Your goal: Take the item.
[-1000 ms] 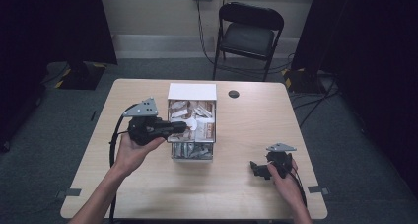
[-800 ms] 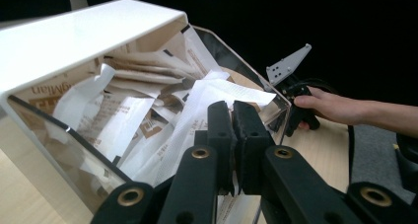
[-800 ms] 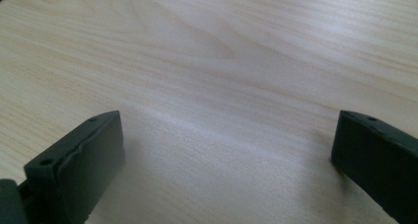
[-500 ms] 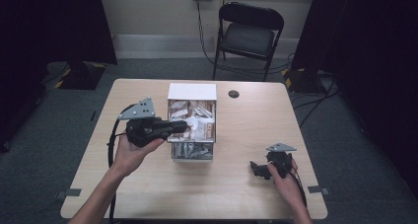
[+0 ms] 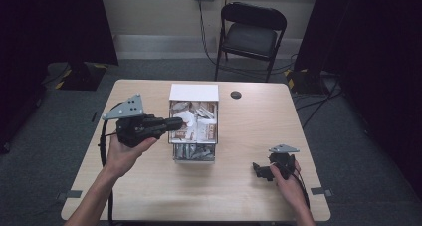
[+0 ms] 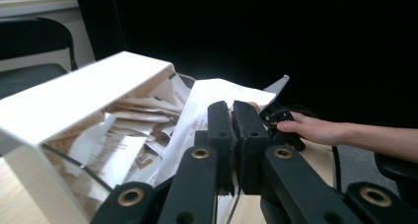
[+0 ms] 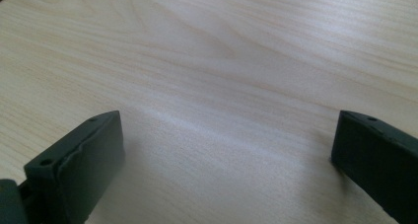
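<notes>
At the left side of the box, the left gripper (image 5: 175, 122) is held above the table with its jaws clenched on a white paper packet (image 6: 197, 113). In the left gripper view the two black jaws stand pressed together with only a thin sheet of the packet between them, and the packet rises out of the box toward the gripper. The person's left hand (image 5: 124, 154) carries the gripper from beneath, pointing it rightward over the box's left edge.

The box (image 5: 194, 92) is white and open-topped, standing at the middle of the table, and it is full of loose white and brown paper packets; its near wall looks clear.

Near the right front corner of the table, the right gripper (image 5: 259, 170) rests low over the wood in the person's right hand (image 5: 288, 183). Its jaws are released and stand wide apart with only bare tabletop between them, well apart from the box.

The table (image 5: 239, 196) is pale wood. A small dark round cap (image 5: 236, 94) lies on it just right of the box's far end, and a black folding chair (image 5: 251, 34) stands beyond the far edge.
</notes>
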Demonstrator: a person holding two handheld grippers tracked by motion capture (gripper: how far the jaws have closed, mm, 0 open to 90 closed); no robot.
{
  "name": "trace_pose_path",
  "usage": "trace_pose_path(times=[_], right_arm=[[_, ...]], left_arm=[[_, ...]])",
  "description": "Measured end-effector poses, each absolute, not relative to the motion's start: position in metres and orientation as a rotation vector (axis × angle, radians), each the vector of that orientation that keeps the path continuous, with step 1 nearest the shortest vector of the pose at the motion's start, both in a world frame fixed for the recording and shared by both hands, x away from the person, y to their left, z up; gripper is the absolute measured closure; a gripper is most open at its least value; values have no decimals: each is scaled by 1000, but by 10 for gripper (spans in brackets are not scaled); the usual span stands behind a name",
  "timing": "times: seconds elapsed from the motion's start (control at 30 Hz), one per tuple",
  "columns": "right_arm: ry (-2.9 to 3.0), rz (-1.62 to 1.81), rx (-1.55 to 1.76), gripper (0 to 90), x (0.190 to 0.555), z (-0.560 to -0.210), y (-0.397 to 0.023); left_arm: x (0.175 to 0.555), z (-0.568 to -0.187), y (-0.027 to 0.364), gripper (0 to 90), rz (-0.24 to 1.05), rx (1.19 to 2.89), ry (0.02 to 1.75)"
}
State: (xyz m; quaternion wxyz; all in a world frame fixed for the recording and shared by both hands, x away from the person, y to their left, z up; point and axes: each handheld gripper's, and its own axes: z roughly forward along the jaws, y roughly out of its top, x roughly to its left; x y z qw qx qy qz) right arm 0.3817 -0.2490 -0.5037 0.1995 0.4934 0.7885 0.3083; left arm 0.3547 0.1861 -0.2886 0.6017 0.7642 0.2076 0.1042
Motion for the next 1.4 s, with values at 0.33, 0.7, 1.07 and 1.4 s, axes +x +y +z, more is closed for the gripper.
trace_pose_path(times=[0.33, 0.7, 1.07, 1.4], right_arm=[[2205, 862, 1380, 0, 382, -504, -249], [2205, 862, 1380, 0, 382, -504, -249], [2205, 862, 1380, 0, 382, -504, -249], [2205, 862, 1380, 0, 382, -504, -249]], left_arm=[[352, -280, 201, 872, 272, 1733, 492], [349, -273, 220, 872, 304, 1702, 518], [351, -273, 245, 873, 337, 1691, 601], [351, -274, 261, 874, 369, 1700, 624]])
